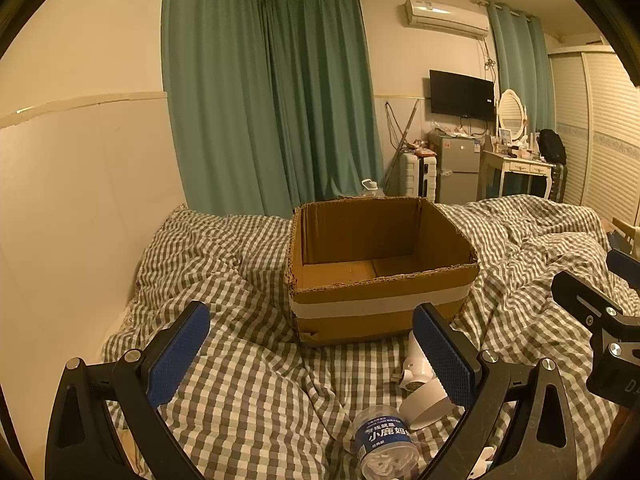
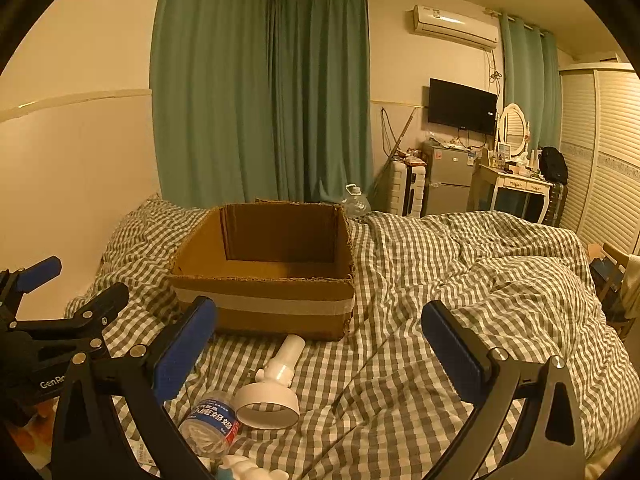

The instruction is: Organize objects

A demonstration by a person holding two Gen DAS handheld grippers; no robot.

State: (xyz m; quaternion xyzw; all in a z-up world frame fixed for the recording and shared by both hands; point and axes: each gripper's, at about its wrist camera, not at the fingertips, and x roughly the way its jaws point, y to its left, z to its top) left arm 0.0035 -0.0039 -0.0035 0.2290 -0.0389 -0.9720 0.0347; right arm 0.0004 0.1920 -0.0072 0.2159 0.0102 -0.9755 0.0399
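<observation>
Right now your cardboard box [image 1: 380, 276] sits open-topped on the checked duvet [image 2: 460, 280], nothing visible inside. Just before it lie a white funnel-shaped piece [image 2: 276, 384] and a clear jar with a blue label [image 2: 212, 424]. Your left gripper [image 1: 312, 356] and right gripper [image 2: 320, 352] hover with fingers spread wide, gripping nothing.

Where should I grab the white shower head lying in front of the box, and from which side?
Take the shower head by its straight handle, probably. The handle points toward the cardboard box and lies flat on the checked quilt, narrower than the flared head beside the clear jar. Come from above with the open right gripper, jaws across the handle.
</observation>
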